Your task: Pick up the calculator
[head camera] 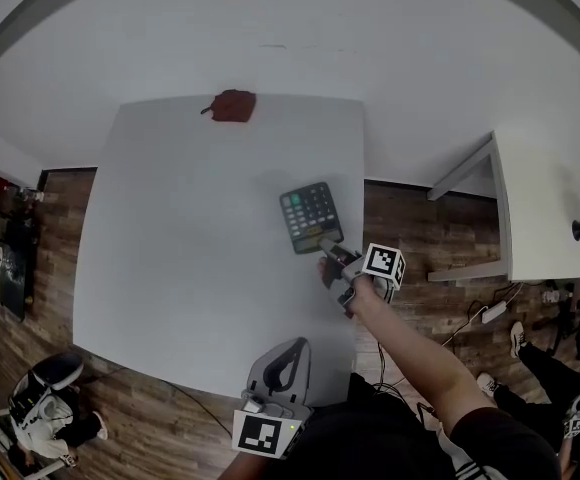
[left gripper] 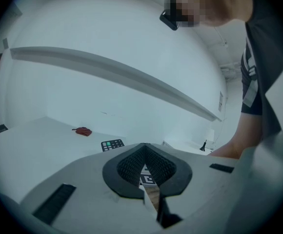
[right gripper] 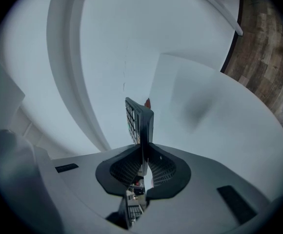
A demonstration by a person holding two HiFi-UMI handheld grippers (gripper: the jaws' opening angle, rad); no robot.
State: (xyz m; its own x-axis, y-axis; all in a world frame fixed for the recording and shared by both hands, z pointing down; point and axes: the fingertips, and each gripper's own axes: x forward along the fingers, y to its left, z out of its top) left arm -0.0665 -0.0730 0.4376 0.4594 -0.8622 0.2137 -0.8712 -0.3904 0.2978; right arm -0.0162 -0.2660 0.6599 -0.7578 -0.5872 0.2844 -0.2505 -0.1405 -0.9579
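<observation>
The dark calculator (head camera: 311, 218) with grey keys is over the right part of the white table (head camera: 180, 268). My right gripper (head camera: 330, 252) is shut on its near edge. In the right gripper view the calculator (right gripper: 137, 122) stands edge-on, clamped between the two black pads (right gripper: 124, 169), and it casts a soft shadow on the tabletop beyond. My left gripper (head camera: 278, 376) hangs at the table's near edge, well short of the calculator, its jaws together with nothing in them. The left gripper view shows the calculator (left gripper: 112, 144) far ahead, past the left gripper (left gripper: 146, 177).
A small red object (head camera: 233, 105) lies at the table's far edge. A second white desk (head camera: 545, 218) stands to the right across a strip of wooden floor (head camera: 410, 238). A power strip (head camera: 494, 312) and cables lie on that floor. Clutter sits at the far left.
</observation>
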